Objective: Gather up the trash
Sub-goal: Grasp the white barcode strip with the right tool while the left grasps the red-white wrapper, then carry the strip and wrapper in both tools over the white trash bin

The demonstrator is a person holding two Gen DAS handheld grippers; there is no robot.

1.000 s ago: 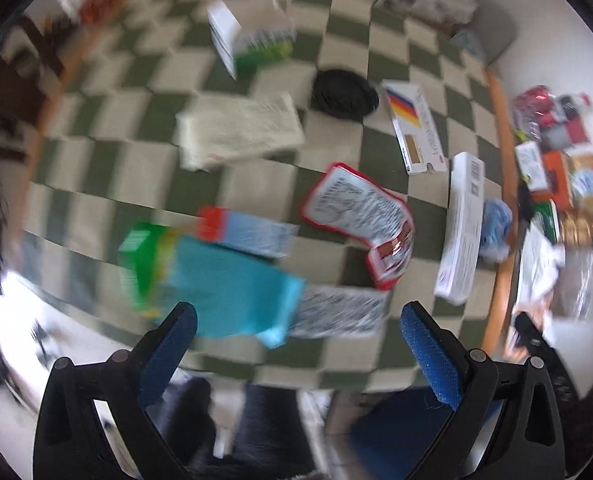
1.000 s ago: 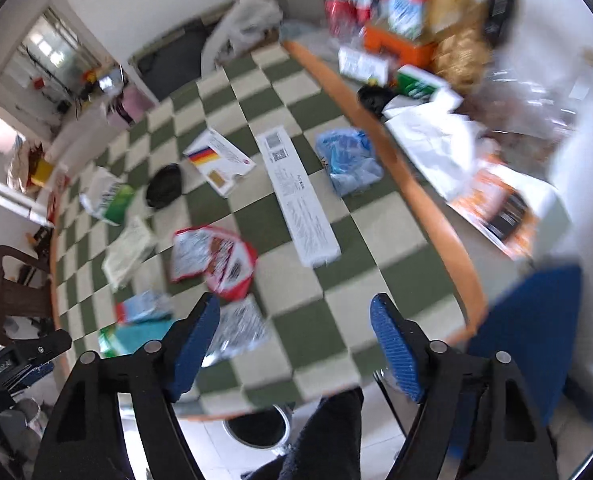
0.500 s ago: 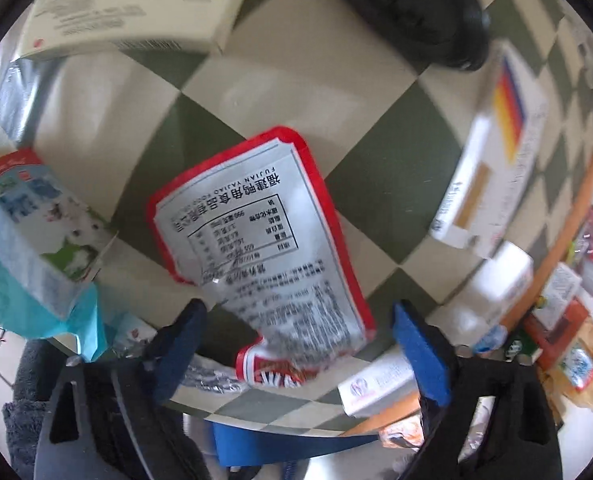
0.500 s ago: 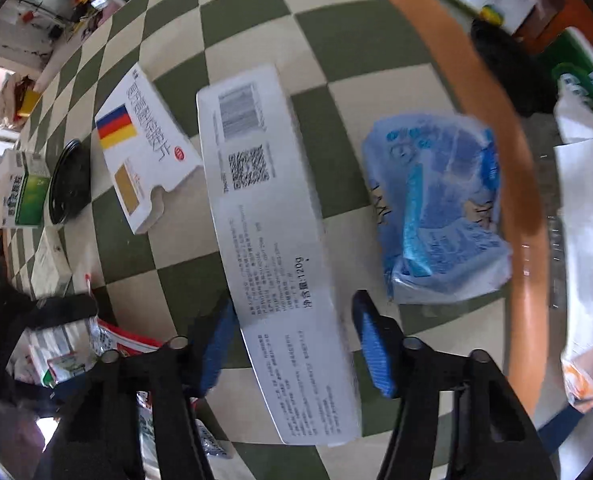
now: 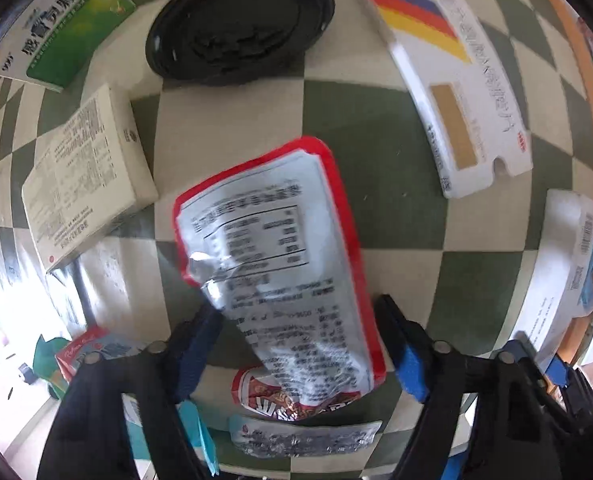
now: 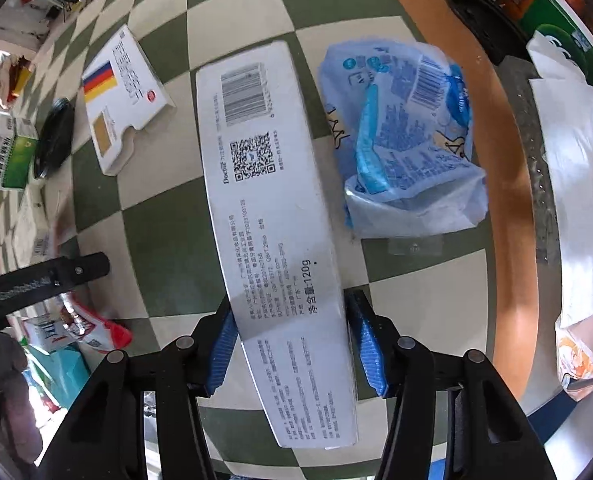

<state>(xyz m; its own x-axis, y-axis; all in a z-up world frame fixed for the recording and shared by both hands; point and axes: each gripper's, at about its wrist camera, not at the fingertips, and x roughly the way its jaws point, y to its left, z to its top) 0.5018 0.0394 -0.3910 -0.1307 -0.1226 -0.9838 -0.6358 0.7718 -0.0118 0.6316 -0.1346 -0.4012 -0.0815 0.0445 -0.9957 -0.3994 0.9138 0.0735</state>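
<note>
Change: both tools dropped from high above the table to table level within the last second; two pickups look imminent.
Left gripper: wide, straddling crinkly red-edged foil snack pouch, not pinched.
Right gripper: narrowed, pads flanking long rigid white carton; firm contact unclear.
Beyond the carton's right side: soft blue plastic wrapper.

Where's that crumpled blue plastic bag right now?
In the right wrist view, the blue bag lies just right of the long white box, beside the table's orange edge.
</note>
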